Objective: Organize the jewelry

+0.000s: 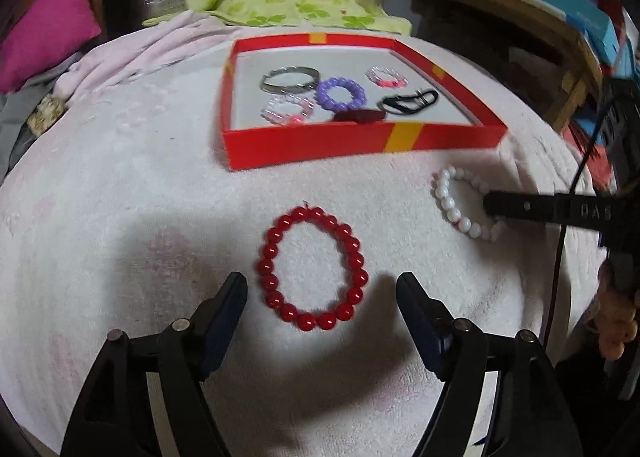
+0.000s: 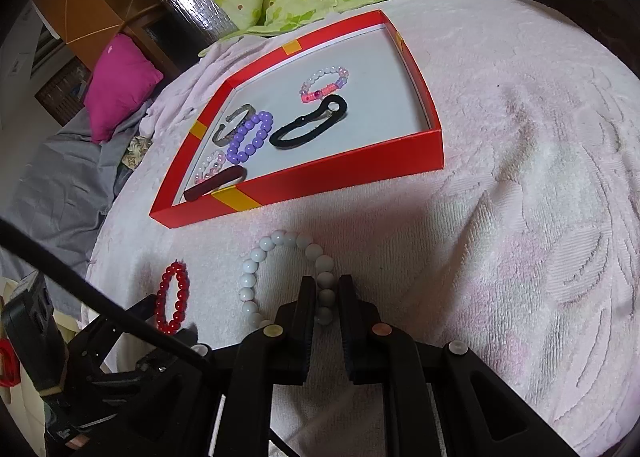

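**Two bracelets left out, one already in the pinch**

A pale pink towel (image 2: 520, 197) covers the bed, soft and nubby, so anything on it sits a little sunk in. On it lies the red box (image 1: 320, 145), shallow and open, already holding a purple bead bracelet (image 1: 341, 94), a metal bangle (image 1: 289, 80), a black hair tie (image 2: 308, 128) and some smaller beaded bands.

Just in front of the box, the red bead bracelet (image 1: 312, 269) lies flat in an open ring. The left gripper (image 1: 322, 287) tilts down over it, fingers spread wide on either side of the ring's near half, touching nothing as far as I can see.

To its right, the white bead bracelet (image 2: 288, 277) also rests on the towel. The right gripper (image 2: 325, 289) angles down at it, fingers closed in on the ring's right side, pinching a few beads between them.

These look light, smooth, round and probably slippery, strung loosely so the ring will sag. Best hold, I'd judge: across one strand of beads, not the whole ring.
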Action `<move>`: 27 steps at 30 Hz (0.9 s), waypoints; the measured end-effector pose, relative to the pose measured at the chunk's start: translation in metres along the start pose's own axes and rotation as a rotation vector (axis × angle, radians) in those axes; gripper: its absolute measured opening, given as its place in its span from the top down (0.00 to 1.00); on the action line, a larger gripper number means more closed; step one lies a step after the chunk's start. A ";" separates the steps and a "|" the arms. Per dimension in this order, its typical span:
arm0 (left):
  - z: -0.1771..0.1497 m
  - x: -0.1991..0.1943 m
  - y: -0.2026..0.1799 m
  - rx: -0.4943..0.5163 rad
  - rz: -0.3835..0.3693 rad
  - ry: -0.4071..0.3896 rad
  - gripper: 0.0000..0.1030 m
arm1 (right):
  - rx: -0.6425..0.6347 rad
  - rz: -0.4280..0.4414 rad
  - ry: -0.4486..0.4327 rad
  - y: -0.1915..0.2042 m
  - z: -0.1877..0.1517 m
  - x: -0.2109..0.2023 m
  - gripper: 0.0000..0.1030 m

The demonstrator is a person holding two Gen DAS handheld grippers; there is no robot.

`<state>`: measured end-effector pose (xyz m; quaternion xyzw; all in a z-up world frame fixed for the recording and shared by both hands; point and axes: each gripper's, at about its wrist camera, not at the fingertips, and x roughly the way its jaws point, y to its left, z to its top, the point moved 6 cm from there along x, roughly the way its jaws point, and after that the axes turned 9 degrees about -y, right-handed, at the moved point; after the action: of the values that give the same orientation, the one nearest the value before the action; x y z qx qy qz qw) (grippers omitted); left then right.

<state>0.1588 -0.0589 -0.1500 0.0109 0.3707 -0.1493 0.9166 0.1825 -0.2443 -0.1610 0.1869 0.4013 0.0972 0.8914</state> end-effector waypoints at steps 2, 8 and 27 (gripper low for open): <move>0.002 -0.002 0.004 -0.005 0.030 -0.012 0.25 | -0.002 0.015 -0.002 0.002 0.000 0.000 0.75; 0.005 -0.003 0.008 0.001 0.099 -0.015 0.21 | -0.046 0.014 -0.003 0.013 -0.002 0.000 0.64; 0.003 0.001 0.006 0.016 0.042 0.005 0.70 | -0.120 -0.086 -0.016 0.009 -0.003 0.001 0.89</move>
<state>0.1632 -0.0536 -0.1495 0.0262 0.3714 -0.1329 0.9186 0.1808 -0.2351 -0.1597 0.1165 0.3953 0.0814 0.9075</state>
